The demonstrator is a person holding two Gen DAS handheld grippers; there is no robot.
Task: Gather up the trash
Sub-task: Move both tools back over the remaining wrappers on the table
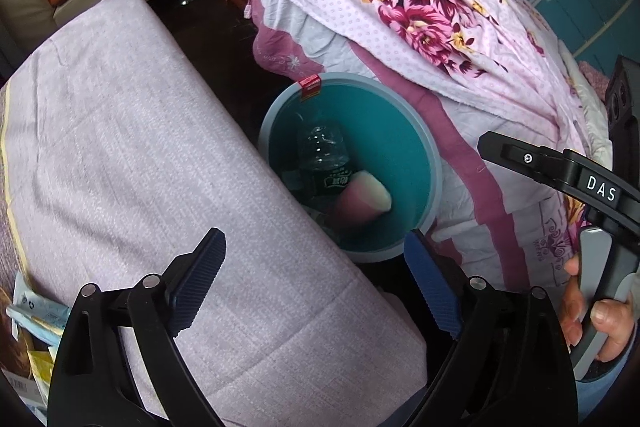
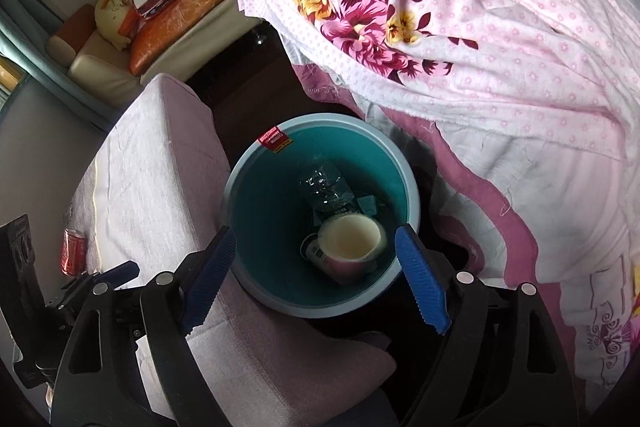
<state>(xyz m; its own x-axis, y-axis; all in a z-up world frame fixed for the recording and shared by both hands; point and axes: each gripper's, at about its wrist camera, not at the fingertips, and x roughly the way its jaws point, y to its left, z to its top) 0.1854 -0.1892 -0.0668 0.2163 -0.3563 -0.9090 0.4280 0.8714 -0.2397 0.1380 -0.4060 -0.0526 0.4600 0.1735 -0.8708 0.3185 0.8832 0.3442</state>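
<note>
Left wrist view: your left gripper (image 1: 316, 279) hangs with jaws released and nothing between them. Under it lies the lilac cloth-covered desk (image 1: 132, 155); its right edge runs diagonally and overlaps the left side of the teal bin (image 1: 400, 147). The bin stands in the dark gap between that edge and the floral bedspread (image 1: 420, 7), which drapes down just beside its rim on the right. The bin lies ahead of the jaws, nearer the right finger. Inside it are a crumpled clear bottle (image 1: 322, 147) and a pink paper cup (image 1: 362, 197) lying on its side. At the far right your right hand (image 1: 596, 319) holds the other gripper's handle.

Right wrist view: your right gripper (image 2: 316, 279) sits directly above the bin (image 2: 264, 211), jaws released and empty, the rim spanning the gap between them. The cup (image 2: 352, 247) shows its cream mouth upward, touching the bottle (image 2: 324, 187) behind it. A red label (image 2: 274, 139) hangs on the far rim. A red can (image 2: 74, 251) lies beyond the desk (image 2: 152, 163) at left.
</note>
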